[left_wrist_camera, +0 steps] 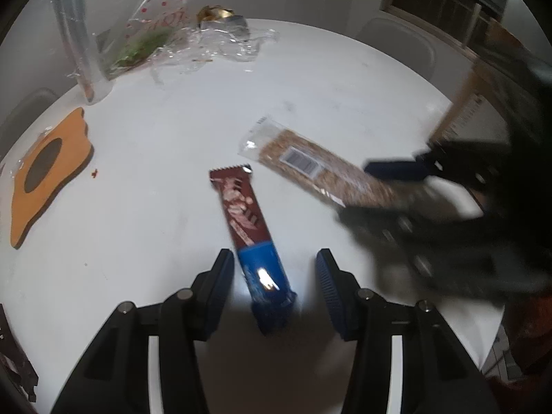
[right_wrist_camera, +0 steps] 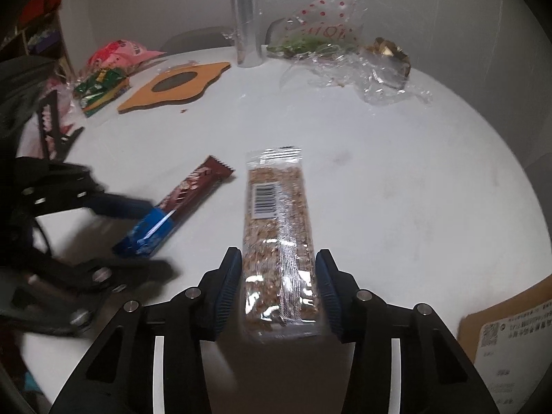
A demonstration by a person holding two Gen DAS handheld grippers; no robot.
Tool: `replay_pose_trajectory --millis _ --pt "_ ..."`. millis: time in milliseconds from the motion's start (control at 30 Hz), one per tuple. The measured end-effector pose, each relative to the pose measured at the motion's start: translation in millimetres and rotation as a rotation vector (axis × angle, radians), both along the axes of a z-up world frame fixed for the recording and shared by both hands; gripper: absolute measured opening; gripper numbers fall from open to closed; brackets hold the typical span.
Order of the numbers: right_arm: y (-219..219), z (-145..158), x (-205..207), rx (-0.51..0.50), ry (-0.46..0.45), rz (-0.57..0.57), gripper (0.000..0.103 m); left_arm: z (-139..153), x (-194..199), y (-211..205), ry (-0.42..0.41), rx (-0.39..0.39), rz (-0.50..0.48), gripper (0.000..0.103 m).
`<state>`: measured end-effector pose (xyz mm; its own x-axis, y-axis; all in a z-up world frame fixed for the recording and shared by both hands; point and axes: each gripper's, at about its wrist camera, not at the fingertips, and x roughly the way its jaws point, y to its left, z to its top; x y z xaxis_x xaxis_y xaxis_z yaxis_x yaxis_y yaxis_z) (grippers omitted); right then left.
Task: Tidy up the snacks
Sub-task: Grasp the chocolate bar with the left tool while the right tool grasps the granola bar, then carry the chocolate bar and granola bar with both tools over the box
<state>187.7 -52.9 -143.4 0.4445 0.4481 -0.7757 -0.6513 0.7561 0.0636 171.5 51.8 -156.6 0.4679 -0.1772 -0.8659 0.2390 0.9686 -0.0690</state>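
A brown and blue chocolate bar [left_wrist_camera: 250,231] lies on the white round table [left_wrist_camera: 155,234]. My left gripper [left_wrist_camera: 275,276] is open, with the bar's blue end between its fingers, nearer the left finger. A clear-wrapped oat bar [right_wrist_camera: 279,238] lies lengthwise between the fingers of my right gripper [right_wrist_camera: 277,279]; both pads sit right at its sides, but I cannot tell if they press it. In the left wrist view the oat bar [left_wrist_camera: 310,165] reaches into the blurred right gripper [left_wrist_camera: 396,189]. In the right wrist view the chocolate bar [right_wrist_camera: 179,203] and blurred left gripper [right_wrist_camera: 138,227] are at left.
An orange card cutout [left_wrist_camera: 45,169] lies at the table's left. A clear plastic tube [right_wrist_camera: 245,17], crumpled cellophane [right_wrist_camera: 362,72] and a dotted bag [right_wrist_camera: 321,27] stand at the back. Snack packets [right_wrist_camera: 103,82] lie far left. A cardboard box [right_wrist_camera: 510,338] sits at the right edge.
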Motion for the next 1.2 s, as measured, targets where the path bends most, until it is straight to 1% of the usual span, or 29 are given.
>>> replay_pose_trajectory --millis 33,100,167,233,367,500,600,767,1033,1200 --pt "0 1 -2 0.005 0.007 0.008 0.041 0 3 1 -0.002 0.008 0.013 0.046" --pt "0 2 -5 0.008 0.008 0.008 0.041 -1 6 2 -0.006 0.021 0.038 0.043" --pt "2 3 -5 0.007 -0.002 0.001 0.041 -1 10 4 -0.010 0.030 0.064 0.036" --pt "6 2 -3 -0.005 -0.010 0.000 0.041 -1 12 6 -0.014 0.029 0.077 0.032" --pt "12 -1 3 -0.018 -0.021 -0.007 0.041 -2 15 8 -0.023 0.041 0.089 0.019" --pt "18 -1 7 -0.030 -0.029 -0.015 0.041 -2 14 9 -0.031 0.039 0.082 0.017" --pt "22 -1 10 -0.041 -0.032 -0.022 0.041 -2 13 12 -0.028 0.019 0.084 0.016" --pt "24 -1 16 -0.033 -0.028 -0.035 0.041 -1 11 14 -0.029 0.013 0.100 0.016" --pt "25 -1 15 -0.035 -0.033 -0.051 0.039 4 1 21 -0.049 0.001 0.118 0.016" --pt "22 4 6 -0.030 -0.051 -0.049 0.039 11 -11 23 -0.077 -0.012 0.123 0.016"
